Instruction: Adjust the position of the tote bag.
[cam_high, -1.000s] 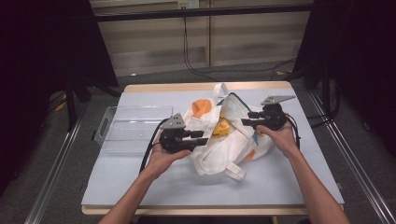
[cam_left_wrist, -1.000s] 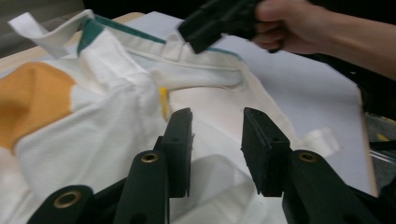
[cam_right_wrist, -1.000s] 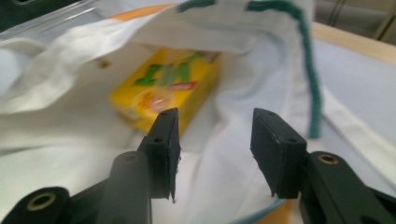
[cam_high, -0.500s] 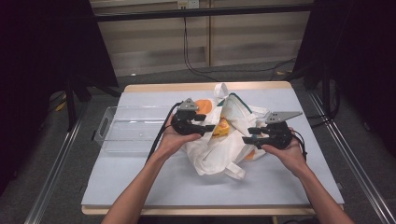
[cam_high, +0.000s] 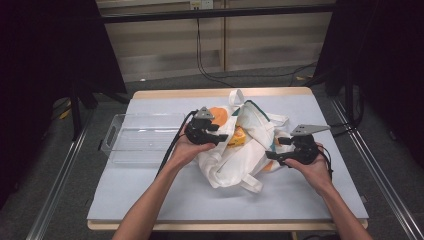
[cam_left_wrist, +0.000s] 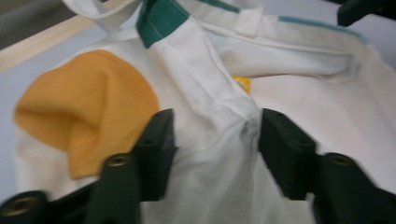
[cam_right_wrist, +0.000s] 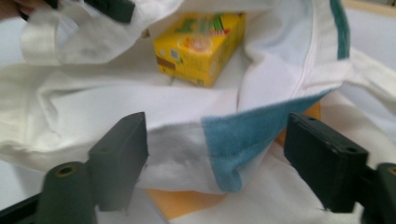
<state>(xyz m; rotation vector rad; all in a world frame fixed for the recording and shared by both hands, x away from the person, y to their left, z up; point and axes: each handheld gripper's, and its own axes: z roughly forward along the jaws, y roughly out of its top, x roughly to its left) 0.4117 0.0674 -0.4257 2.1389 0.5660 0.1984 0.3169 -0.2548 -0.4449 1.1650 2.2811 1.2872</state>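
A white cloth tote bag (cam_high: 235, 160) with green trim and orange round patches (cam_high: 218, 114) lies crumpled mid-table. In its mouth sits a yellow juice box (cam_high: 238, 136) (cam_right_wrist: 201, 42). My left gripper (cam_high: 220, 136) is at the bag's left rim. Its jaws stand open around a raised fold of white cloth (cam_left_wrist: 215, 126), beside an orange patch (cam_left_wrist: 88, 102). At the bag's right side, my right gripper (cam_high: 270, 154) is wide open astride the teal-edged rim (cam_right_wrist: 215, 135), looking into the bag (cam_right_wrist: 93, 107).
A clear plastic tray (cam_high: 142, 137) sits on the pale mat left of the bag. The mat's front strip (cam_high: 200, 200) is bare under the forearms. Dark frames and rails flank the table, and cables hang behind it.
My left gripper rose from the bag's front left to its left rim. My right gripper dropped from the back right to the bag's right side. Both hardly moved in the last half second.
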